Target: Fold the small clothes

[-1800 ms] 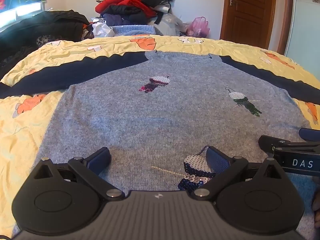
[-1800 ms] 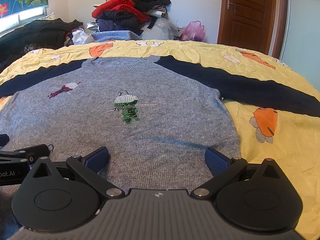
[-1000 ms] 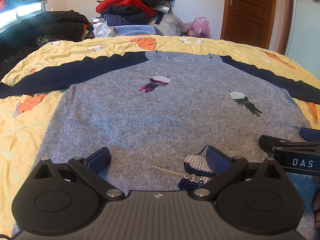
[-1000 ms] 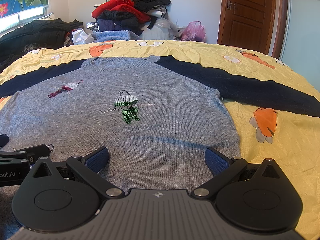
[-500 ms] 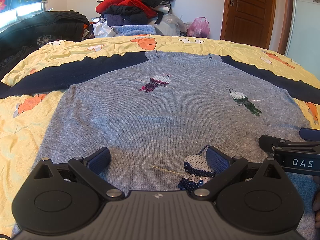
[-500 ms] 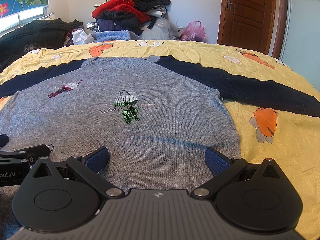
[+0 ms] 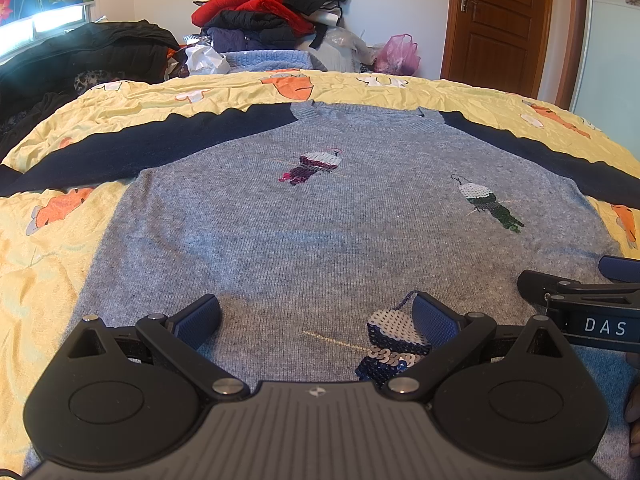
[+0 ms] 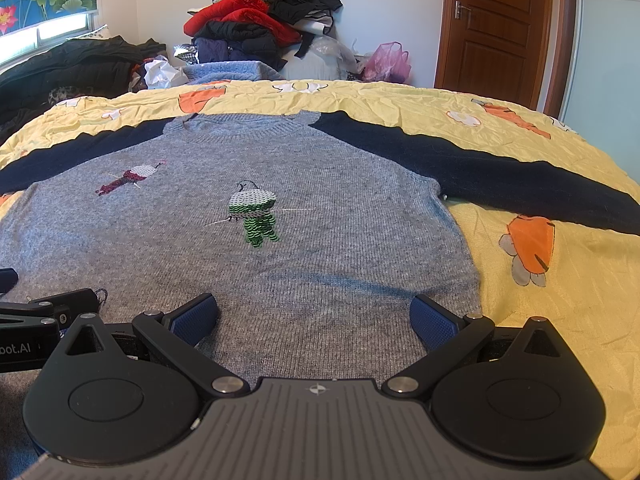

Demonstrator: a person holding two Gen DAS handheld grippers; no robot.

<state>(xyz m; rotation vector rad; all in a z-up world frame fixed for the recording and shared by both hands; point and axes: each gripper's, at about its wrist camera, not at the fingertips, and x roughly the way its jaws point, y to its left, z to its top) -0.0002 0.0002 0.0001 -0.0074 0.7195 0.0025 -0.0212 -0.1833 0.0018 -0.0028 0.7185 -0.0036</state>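
A grey knit sweater [image 7: 320,232] [image 8: 320,240] with navy sleeves and sequin figures lies flat, front up, on a yellow bedspread [image 7: 40,264] [image 8: 560,320]. Its sleeves spread out to both sides. My left gripper [image 7: 316,316] hovers open over the hem's left half, beside a blue sequin figure [image 7: 392,340]. Over the hem's right half, near the sweater's right edge, my right gripper [image 8: 314,314] stands open too. Nothing is between either pair of fingers. In the left wrist view, the right gripper's body [image 7: 580,304] shows at the right edge.
Piled clothes [image 7: 272,12] [image 8: 256,16] stand beyond the bed's far edge, with dark garments [image 7: 80,52] at far left. A pink bag [image 7: 396,52] and a brown door [image 7: 500,20] are at the back right. Bare bedspread lies on both sides of the sweater.
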